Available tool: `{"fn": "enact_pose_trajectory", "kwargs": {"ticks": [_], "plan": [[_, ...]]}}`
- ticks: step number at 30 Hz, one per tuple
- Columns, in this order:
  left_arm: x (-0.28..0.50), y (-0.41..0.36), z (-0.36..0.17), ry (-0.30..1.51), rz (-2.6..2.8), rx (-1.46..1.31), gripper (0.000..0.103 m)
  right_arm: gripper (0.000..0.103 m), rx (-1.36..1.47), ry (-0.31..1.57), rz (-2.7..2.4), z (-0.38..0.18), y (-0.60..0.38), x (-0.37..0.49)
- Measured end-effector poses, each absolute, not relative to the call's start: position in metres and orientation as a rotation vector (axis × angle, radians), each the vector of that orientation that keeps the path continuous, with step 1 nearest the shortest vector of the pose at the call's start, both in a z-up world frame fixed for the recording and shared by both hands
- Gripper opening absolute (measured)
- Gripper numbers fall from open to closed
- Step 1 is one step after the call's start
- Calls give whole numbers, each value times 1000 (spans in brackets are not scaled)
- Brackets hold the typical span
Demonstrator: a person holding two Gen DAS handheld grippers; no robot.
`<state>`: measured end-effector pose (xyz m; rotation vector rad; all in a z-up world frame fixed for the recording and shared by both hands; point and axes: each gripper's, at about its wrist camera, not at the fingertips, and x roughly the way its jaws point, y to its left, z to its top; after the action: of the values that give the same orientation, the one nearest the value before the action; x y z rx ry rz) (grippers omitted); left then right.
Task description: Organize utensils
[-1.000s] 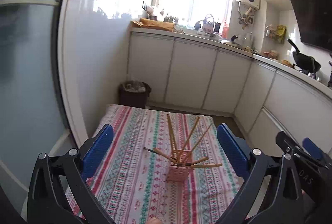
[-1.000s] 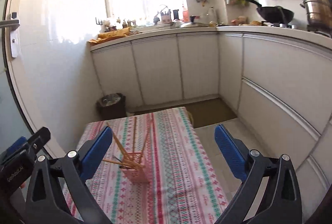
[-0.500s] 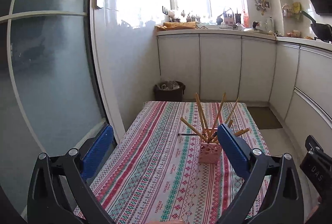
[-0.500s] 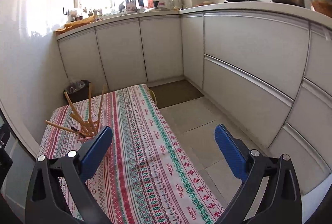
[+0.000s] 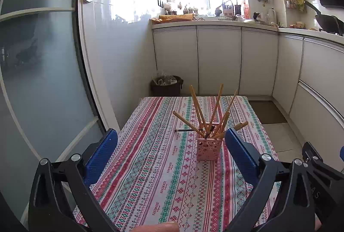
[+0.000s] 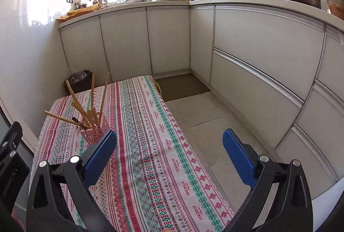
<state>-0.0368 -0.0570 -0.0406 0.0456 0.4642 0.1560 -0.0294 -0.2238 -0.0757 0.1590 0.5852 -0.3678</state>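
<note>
A pink perforated holder (image 5: 208, 149) stands on the striped tablecloth (image 5: 154, 169), with several wooden chopsticks (image 5: 196, 108) fanned out of it and one dark chopstick (image 5: 186, 130) sticking out to the left. My left gripper (image 5: 169, 151) hangs open above the near half of the table, empty, the holder just inside its right pad (image 5: 238, 151). In the right wrist view the holder (image 6: 94, 135) sits at the left, behind the left pad (image 6: 101, 155) of my right gripper (image 6: 169, 152), which is open and empty over the table's right edge.
White cabinets (image 5: 217, 60) and a cluttered counter (image 5: 212, 22) run along the back and right. A dark bin (image 5: 166, 85) stands beyond the table's far end. A glass door (image 5: 43, 81) borders the left. Tiled floor (image 6: 206, 124) lies right of the table. A fingertip (image 5: 159, 227) shows at the bottom.
Both grippers have swung and drawn back a little; the holder now sits closer to the middle of the left view and farther left in the right view. Both stay open.
</note>
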Motion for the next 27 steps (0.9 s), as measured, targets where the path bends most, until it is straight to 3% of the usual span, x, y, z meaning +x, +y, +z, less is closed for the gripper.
{"fn": "enact_pose_trajectory", "kwargs": {"ticks": [27], "plan": [[-31, -56, -46, 491, 145, 35, 96, 96, 185, 612, -351, -82, -224, -26]]}}
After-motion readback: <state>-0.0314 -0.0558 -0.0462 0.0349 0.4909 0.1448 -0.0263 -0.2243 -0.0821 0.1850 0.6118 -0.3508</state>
